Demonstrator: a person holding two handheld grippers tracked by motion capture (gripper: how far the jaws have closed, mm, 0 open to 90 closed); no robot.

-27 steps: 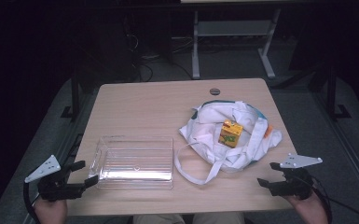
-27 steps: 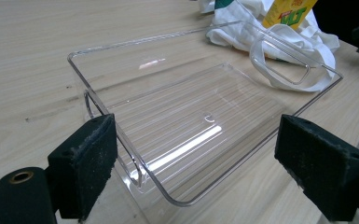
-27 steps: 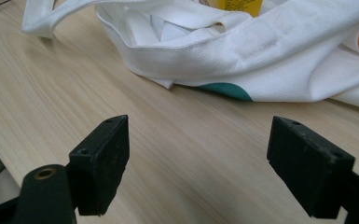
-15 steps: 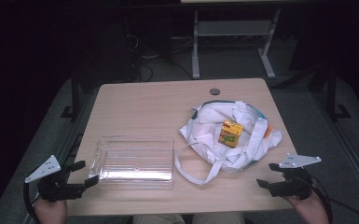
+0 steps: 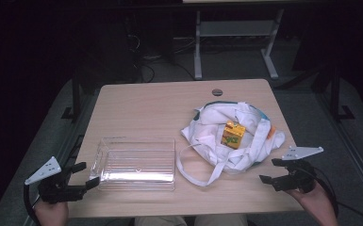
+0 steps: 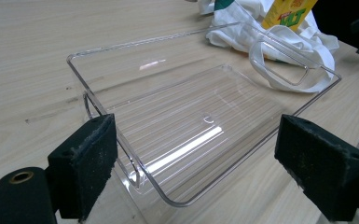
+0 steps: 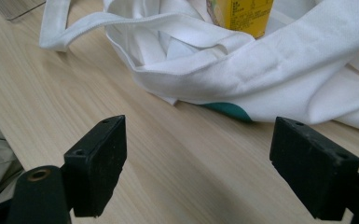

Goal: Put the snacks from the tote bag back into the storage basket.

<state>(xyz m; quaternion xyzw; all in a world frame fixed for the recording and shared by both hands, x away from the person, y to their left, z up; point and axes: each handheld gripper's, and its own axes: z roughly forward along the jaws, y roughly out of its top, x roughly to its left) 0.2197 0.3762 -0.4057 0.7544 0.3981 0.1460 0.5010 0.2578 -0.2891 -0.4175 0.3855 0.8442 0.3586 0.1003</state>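
Both tongs wide open, holding nothing, at the table's near edge.

My right tongs point(image 5: 277, 172) sit nearest the white bag point(image 5: 245, 141); the yellow carton point(image 5: 233, 134) stands upright just ahead-left inside it. My left tongs point(image 5: 82, 175) face the clear tray point(image 5: 104, 149).

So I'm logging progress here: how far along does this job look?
Nothing looks done: the clear plastic tray holds nothing, and the yellow juice carton sits on the crumpled white cloth bag. Nothing is in hand either; the left gripper and right gripper are open at the table's near edge. Any moving of things looks still ahead.
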